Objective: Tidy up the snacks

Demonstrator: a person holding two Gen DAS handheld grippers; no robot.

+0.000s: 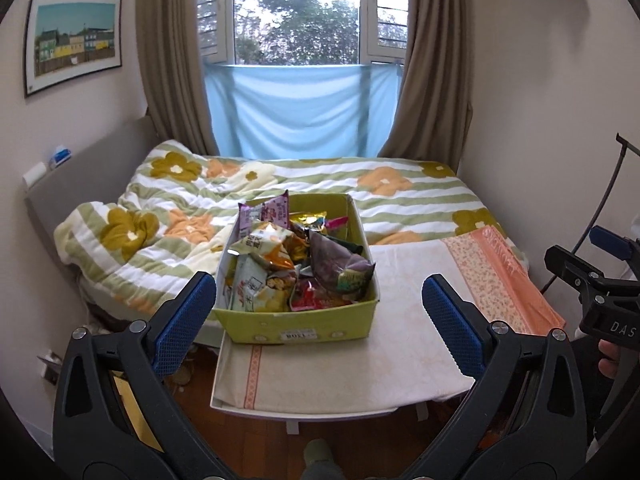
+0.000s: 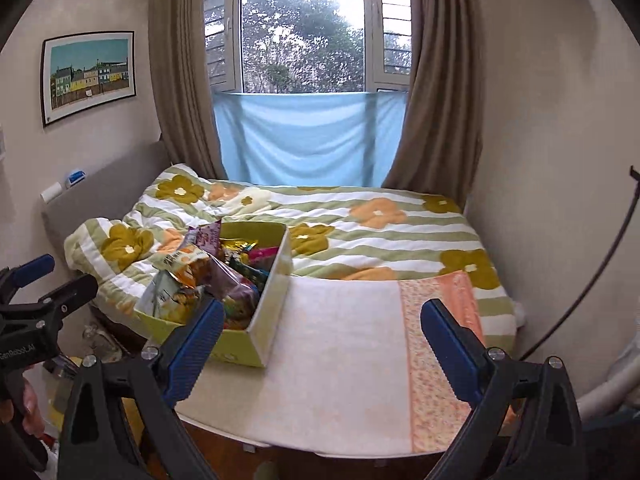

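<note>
On the left part of a cloth-covered table (image 1: 400, 360), a yellow-green cardboard box (image 1: 296, 326) sat heaped with snack packets (image 1: 280, 264) — crisp bags, a purple pouch, bright small wrappers — all jumbled, some poking above the rim. Beyond the box lay a bed with a flowered quilt (image 1: 160, 200), and to its right the tablecloth (image 2: 344, 352) was bare up to its orange floral border. Whether the heap was waiting to be sorted or had just been gathered in, the scene could not say. Any pick from that pile would go best from the top, I judged, taking one loose packet by a flat edge so the crinkly bags beneath stayed put and nothing spilled over the low wall.

Both tools hung short of the table. The left gripper (image 1: 320, 312) had its blue-padded jaws spread wide, framing the box but touching nothing. The right gripper (image 2: 324, 344) was equally wide apart — empty, its left pad overlapping the box's near corner in view only.
</note>
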